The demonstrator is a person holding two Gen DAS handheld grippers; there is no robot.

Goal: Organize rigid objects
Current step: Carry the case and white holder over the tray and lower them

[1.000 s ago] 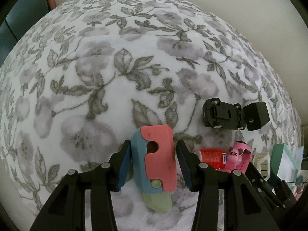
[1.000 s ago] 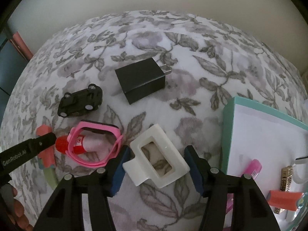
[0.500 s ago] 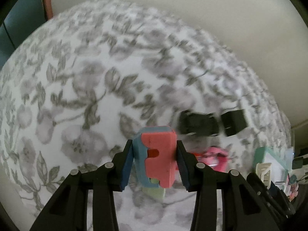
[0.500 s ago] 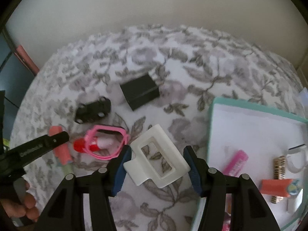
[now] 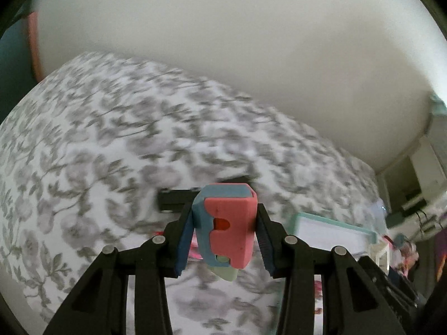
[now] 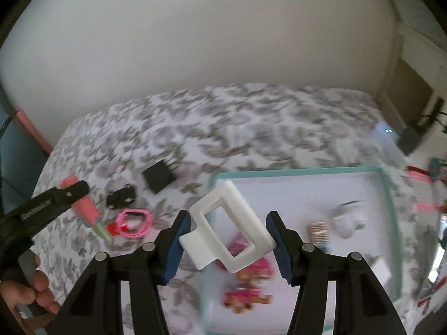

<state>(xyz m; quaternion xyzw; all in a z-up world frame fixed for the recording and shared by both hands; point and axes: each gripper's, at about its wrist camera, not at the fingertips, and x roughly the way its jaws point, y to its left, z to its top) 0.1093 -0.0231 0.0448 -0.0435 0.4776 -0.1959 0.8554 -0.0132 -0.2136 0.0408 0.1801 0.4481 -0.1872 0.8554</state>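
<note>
Floral bedspread (image 6: 251,117) bears black charger (image 6: 158,175), toy car (image 6: 121,199).

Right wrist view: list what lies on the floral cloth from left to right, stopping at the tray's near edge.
Toy car → pink ring → black charger → tray. The pink-and-green toy held by the left gripper hangs over the far left, above the cloth.
</note>
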